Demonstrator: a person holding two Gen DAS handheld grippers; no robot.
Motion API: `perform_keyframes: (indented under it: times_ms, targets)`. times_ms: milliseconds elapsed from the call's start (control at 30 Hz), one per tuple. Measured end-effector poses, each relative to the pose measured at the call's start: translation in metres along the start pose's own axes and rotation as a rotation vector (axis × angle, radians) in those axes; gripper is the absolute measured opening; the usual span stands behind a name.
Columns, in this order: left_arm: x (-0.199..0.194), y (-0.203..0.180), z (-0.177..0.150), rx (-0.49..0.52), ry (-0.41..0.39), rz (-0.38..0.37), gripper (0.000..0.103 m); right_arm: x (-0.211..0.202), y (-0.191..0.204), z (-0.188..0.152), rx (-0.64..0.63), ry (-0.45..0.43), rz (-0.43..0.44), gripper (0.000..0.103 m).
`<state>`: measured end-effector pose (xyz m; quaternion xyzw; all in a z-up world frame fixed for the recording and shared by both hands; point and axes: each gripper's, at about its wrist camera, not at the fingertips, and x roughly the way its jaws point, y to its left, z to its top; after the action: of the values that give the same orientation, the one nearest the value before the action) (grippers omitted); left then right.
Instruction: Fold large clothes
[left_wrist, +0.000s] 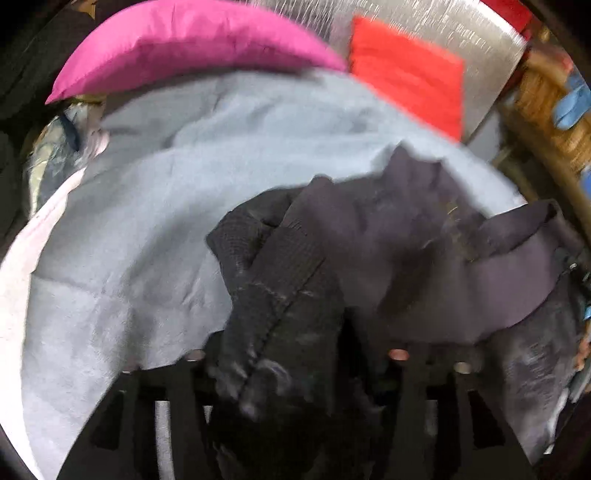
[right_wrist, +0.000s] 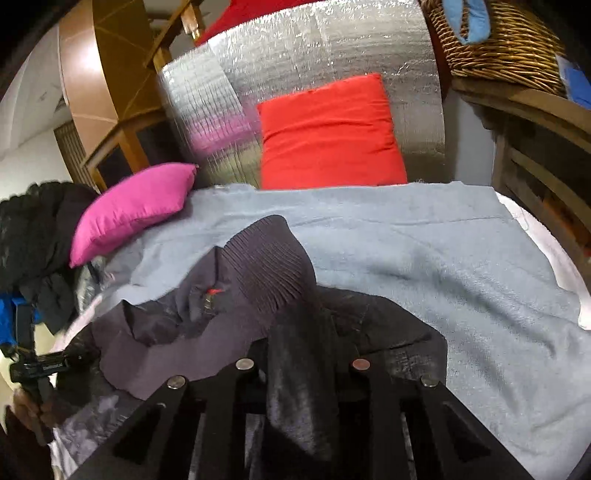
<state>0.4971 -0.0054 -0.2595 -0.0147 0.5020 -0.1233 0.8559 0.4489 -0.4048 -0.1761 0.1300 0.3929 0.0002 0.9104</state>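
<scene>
Both my tongs pinch the dark jacket (right_wrist: 258, 295): right tongs (right_wrist: 303, 369) on its near hem, left tongs (left_wrist: 295, 354) on a bunched fold, and its length runs away across the bed.

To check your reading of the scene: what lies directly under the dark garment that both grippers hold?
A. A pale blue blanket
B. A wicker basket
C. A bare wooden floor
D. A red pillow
A: the dark garment lies bunched on the pale blue blanket, which shows all round it.
</scene>
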Motion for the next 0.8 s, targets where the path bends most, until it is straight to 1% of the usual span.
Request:
perform_keyframes:
  times_ms: [67, 100, 133, 200, 233, 267, 300, 333, 367, 400, 433, 467, 500, 533, 567, 600, 633, 733, 767, 800]
  targets:
    - [-0.004, 0.002, 0.001, -0.014, -0.007, -0.014, 0.059, 0.017, -0.007, -0.005, 0.033, 0.052, -0.002, 0.020]
    - [-0.010, 0.003, 0.003, -0.020, -0.022, -0.016, 0.059, 0.021, -0.010, -0.007, 0.044, 0.061, 0.000, 0.020]
    - [-0.018, 0.004, 0.005, -0.019, -0.047, -0.013, 0.059, 0.022, -0.012, -0.008, 0.051, 0.062, 0.005, 0.020]
    - [-0.042, 0.002, 0.010, 0.004, -0.143, 0.014, 0.059, 0.020, -0.012, -0.008, 0.049, 0.057, 0.006, 0.020]
    - [-0.050, 0.002, 0.011, 0.008, -0.167, 0.022, 0.059, 0.021, -0.011, -0.010, 0.043, 0.059, 0.000, 0.020]
    - [-0.057, 0.003, 0.012, 0.007, -0.198, 0.017, 0.063, 0.024, -0.011, -0.013, 0.042, 0.070, -0.006, 0.020]
    - [-0.061, 0.004, 0.013, 0.006, -0.234, -0.005, 0.079, 0.027, -0.012, -0.015, 0.046, 0.081, -0.008, 0.020]
    - [-0.060, 0.005, 0.013, 0.008, -0.256, -0.017, 0.088, 0.030, -0.012, -0.018, 0.053, 0.091, -0.008, 0.020]
    - [-0.055, 0.005, 0.013, 0.006, -0.267, -0.018, 0.094, 0.031, -0.013, -0.020, 0.059, 0.096, -0.006, 0.020]
    - [-0.048, 0.005, 0.014, 0.004, -0.260, -0.020, 0.094, 0.031, -0.014, -0.022, 0.062, 0.094, -0.004, 0.020]
    - [-0.037, 0.006, 0.016, -0.008, -0.239, -0.039, 0.094, 0.030, -0.014, -0.022, 0.064, 0.092, -0.001, 0.020]
    - [-0.024, 0.008, 0.018, -0.024, -0.222, -0.076, 0.094, 0.028, -0.014, -0.023, 0.066, 0.089, 0.002, 0.020]
    - [-0.015, 0.007, 0.019, -0.034, -0.208, -0.095, 0.093, 0.027, -0.013, -0.024, 0.066, 0.087, 0.001, 0.020]
    - [-0.004, 0.006, 0.020, -0.040, -0.183, -0.090, 0.088, 0.027, -0.013, -0.025, 0.065, 0.087, -0.001, 0.020]
    - [0.003, 0.001, 0.021, -0.028, -0.165, -0.069, 0.064, 0.028, -0.012, -0.026, 0.063, 0.090, -0.004, 0.020]
    - [0.004, -0.006, 0.022, 0.002, -0.164, -0.034, 0.056, 0.028, -0.012, -0.028, 0.062, 0.092, -0.008, 0.020]
    - [0.003, -0.013, 0.021, 0.029, -0.178, -0.010, 0.056, 0.029, -0.012, -0.028, 0.063, 0.095, -0.009, 0.020]
    - [-0.003, -0.026, 0.020, 0.106, -0.206, -0.023, 0.055, 0.030, -0.012, -0.027, 0.070, 0.100, -0.003, 0.020]
    - [-0.003, -0.027, 0.020, 0.116, -0.205, -0.016, 0.055, 0.031, -0.013, -0.027, 0.074, 0.102, 0.000, 0.021]
    - [0.001, -0.026, 0.021, 0.109, -0.187, -0.009, 0.056, 0.032, -0.014, -0.027, 0.082, 0.107, 0.008, 0.024]
